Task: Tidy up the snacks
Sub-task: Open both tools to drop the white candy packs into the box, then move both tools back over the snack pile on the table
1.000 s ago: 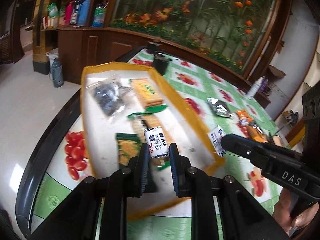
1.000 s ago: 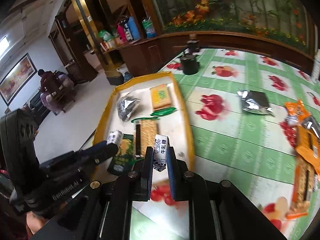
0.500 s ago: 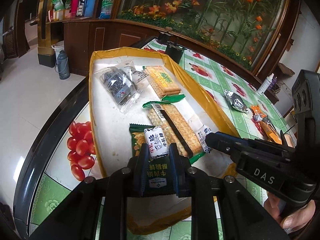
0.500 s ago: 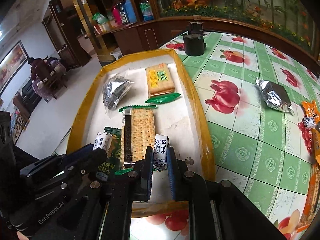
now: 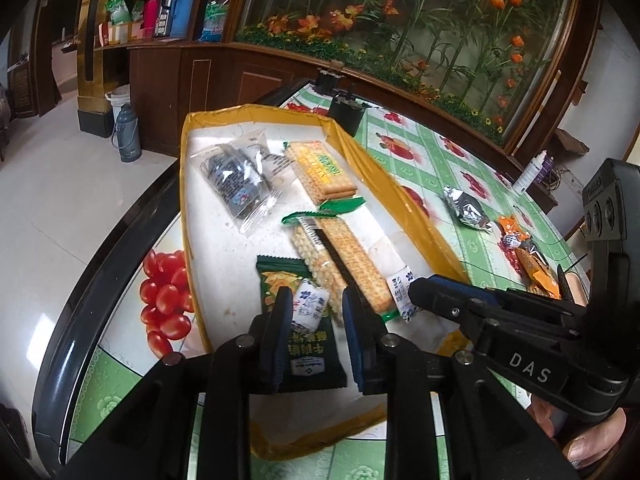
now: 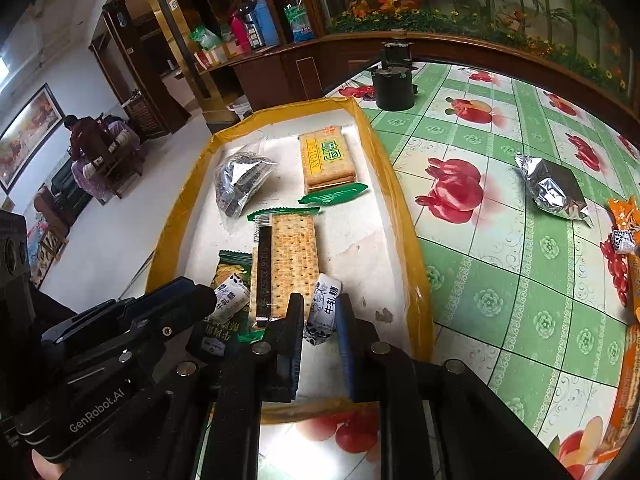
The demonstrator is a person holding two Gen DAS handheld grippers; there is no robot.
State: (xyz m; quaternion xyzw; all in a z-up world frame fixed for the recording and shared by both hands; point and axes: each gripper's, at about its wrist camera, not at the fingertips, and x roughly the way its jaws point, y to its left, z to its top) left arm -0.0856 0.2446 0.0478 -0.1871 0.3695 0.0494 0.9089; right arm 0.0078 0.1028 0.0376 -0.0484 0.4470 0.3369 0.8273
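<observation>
At the lower middle of the left wrist view the left gripper (image 5: 314, 312) has its jaws a little apart, having just begun to open; a small white candy (image 5: 309, 309) with blue print sits between them against the left pad, clear of the right one, resting on a dark green snack packet (image 5: 304, 328) inside the yellow-rimmed tray (image 5: 404, 196). The right gripper (image 6: 318, 316) — low centre in its own view — has likewise just eased open around a second white candy (image 6: 324, 314), which lies tilted on the white tray floor beside a long cracker pack (image 6: 286, 264); whether its pads still touch the wrapper I cannot tell. Higher in the tray lie a yellow biscuit pack (image 6: 326, 158) and a clear bag of dark snacks (image 6: 238, 180); out on the green tablecloth (image 6: 500, 264), right of the tray, rests a silver foil pouch (image 6: 550, 188), with orange packets (image 6: 628, 264) at the far right edge.
</observation>
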